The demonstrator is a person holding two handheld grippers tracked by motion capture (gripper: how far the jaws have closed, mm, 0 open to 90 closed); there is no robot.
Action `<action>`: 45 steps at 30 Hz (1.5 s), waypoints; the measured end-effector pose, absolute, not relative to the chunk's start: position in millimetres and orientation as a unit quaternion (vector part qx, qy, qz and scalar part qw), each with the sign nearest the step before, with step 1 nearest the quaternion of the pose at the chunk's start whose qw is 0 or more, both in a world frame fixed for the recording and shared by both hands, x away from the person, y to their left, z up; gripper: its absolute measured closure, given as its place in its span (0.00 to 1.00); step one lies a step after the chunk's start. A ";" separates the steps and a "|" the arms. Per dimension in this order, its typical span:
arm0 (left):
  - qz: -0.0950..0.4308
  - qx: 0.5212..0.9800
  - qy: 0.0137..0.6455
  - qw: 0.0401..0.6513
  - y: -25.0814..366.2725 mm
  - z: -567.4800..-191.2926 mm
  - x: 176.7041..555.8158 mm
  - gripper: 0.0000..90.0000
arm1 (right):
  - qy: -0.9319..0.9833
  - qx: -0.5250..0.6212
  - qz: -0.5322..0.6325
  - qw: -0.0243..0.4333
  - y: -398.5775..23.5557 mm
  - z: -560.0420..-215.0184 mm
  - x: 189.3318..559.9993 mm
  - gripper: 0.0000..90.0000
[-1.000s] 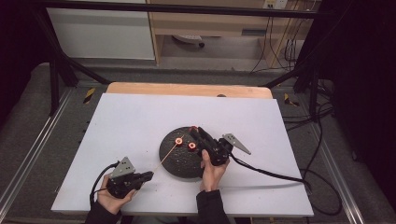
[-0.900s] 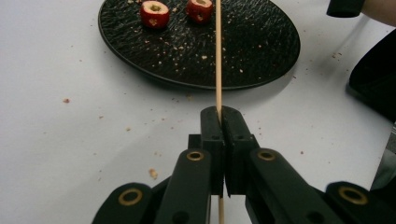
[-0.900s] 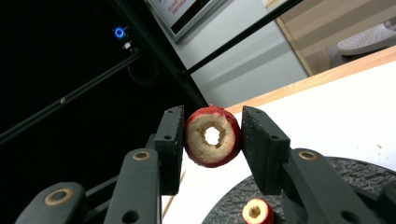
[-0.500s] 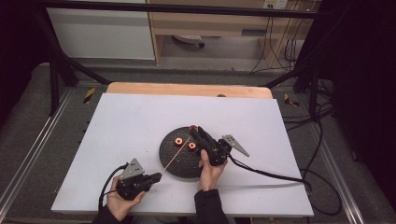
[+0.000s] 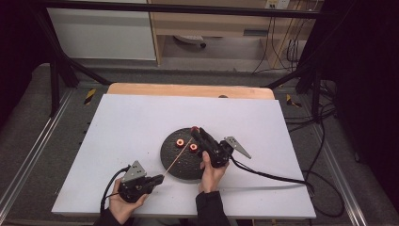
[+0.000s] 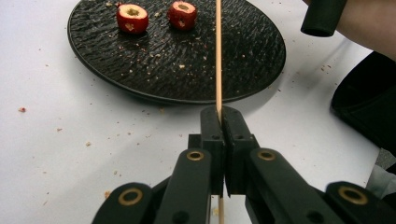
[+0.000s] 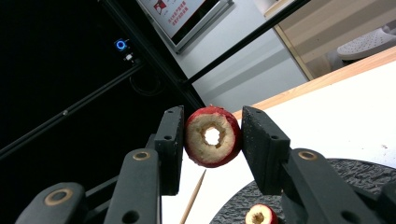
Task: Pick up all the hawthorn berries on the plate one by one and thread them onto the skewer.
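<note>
My right gripper [image 5: 197,132] is shut on a cored red fruit [image 7: 212,136] and holds it above the far edge of the black round plate [image 5: 181,167], its hole facing the camera. Two more cored red fruits [image 6: 132,17] [image 6: 182,14] lie on the plate [image 6: 243,56]. Near the front of the table, my left gripper [image 6: 220,114] is shut on a thin wooden skewer [image 6: 218,56]. The skewer [image 5: 176,157] slants across the plate, its tip pointing toward the held fruit [image 5: 195,128]. That tip shows below the fruit in the right gripper view [image 7: 192,198].
A white sheet [image 5: 131,127] covers the table, with crumbs around the plate. A wooden strip [image 5: 188,90] runs along the far edge. The right gripper's cable [image 5: 277,176] trails off to the right. Black frame bars stand around the table.
My left gripper has shifted slightly right with the skewer, so the skewer now reaches farther across the plate. The right gripper and its fruit have stayed still.
</note>
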State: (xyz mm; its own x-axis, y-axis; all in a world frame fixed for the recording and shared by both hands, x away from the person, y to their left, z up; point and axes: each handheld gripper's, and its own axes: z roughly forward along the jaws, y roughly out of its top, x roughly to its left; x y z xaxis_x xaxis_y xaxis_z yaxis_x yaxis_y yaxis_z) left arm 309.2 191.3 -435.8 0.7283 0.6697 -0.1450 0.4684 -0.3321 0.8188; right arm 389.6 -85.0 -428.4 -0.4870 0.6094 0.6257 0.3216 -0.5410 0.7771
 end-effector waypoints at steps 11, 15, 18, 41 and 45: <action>0.107 0.801 0.359 0.466 189.2 -435.8 309.0 0.98 | 0.465 0.498 0.726 0.094 -84.0 -429.2 389.1 0.68; 0.106 0.794 0.368 0.472 183.9 -435.6 307.7 0.98 | 0.460 0.497 0.730 0.092 -83.3 -430.1 389.0 0.68; 0.110 0.788 0.376 0.475 178.9 -435.2 306.3 0.98 | 0.456 0.498 0.732 0.090 -82.4 -431.0 388.9 0.68; 0.118 0.770 0.396 0.486 154.0 -424.0 326.0 0.98 | 0.463 0.496 0.731 0.069 -80.4 -435.6 386.1 0.68; 0.116 0.770 0.393 0.489 150.4 -420.3 332.5 0.98 | 0.466 0.494 0.731 0.070 -80.7 -435.1 385.0 0.68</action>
